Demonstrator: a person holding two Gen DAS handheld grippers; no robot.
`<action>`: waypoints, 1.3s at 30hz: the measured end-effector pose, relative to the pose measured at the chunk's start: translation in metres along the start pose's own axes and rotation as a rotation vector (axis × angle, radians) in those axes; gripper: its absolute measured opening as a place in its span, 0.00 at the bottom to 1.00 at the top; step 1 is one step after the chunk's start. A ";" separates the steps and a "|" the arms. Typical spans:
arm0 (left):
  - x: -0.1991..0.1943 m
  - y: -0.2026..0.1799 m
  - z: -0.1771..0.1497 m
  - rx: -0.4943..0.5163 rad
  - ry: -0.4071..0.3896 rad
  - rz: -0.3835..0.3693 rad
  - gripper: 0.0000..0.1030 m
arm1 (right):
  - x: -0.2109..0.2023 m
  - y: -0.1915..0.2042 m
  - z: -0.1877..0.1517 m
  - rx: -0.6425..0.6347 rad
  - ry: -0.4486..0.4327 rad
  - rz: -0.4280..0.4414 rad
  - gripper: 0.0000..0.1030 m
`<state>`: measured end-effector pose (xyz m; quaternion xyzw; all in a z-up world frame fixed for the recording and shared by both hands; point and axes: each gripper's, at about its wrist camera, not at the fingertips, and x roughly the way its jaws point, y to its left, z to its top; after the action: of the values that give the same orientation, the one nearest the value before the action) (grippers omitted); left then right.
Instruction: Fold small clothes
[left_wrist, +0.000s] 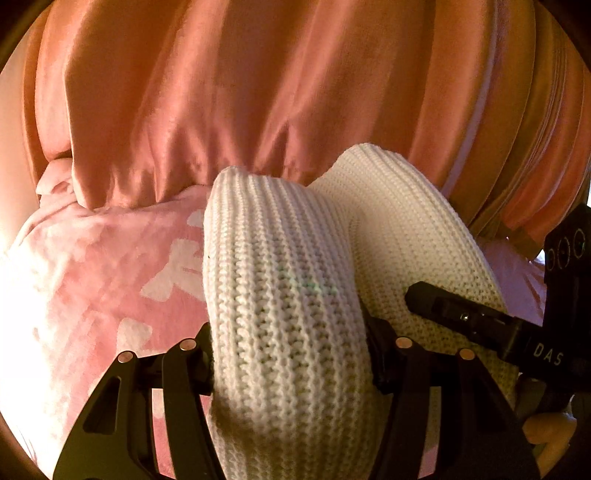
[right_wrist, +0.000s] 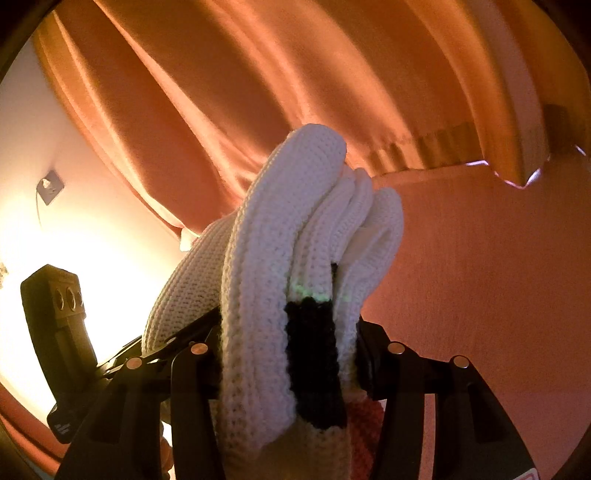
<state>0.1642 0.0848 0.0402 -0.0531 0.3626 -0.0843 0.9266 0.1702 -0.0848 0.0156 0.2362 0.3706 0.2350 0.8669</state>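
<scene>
Both my grippers, left gripper (left_wrist: 291, 354) & right gripper (right_wrist: 288, 350), clamp the white knit (left_wrist: 280, 280) above the pink blanket (left_wrist: 103, 266); I'd keep edges aligned, lower evenly w/o slack.

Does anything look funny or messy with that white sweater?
Nothing looks torn or spilled. The white knit sweater is bunched in thick folds, pinched by the left hand-held gripper and the right hand-held gripper, above the pink blanket.

Left gripper (left_wrist: 290, 354) jaws clamp white knit garment (left_wrist: 280, 280) above pink blanket (left_wrist: 110, 266).
</scene>
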 end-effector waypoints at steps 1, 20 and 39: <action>0.002 0.000 -0.002 0.000 0.004 0.001 0.54 | -0.001 0.002 -0.001 0.002 0.002 -0.001 0.48; 0.043 0.033 -0.036 -0.112 0.111 0.010 0.65 | 0.045 -0.035 -0.031 0.069 0.106 -0.087 0.64; 0.023 0.079 -0.039 -0.494 0.134 -0.285 0.48 | 0.024 -0.013 -0.003 0.174 0.105 0.069 0.44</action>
<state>0.1635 0.1560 -0.0155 -0.3218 0.4217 -0.1261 0.8383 0.1854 -0.0801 -0.0069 0.3106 0.4263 0.2436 0.8139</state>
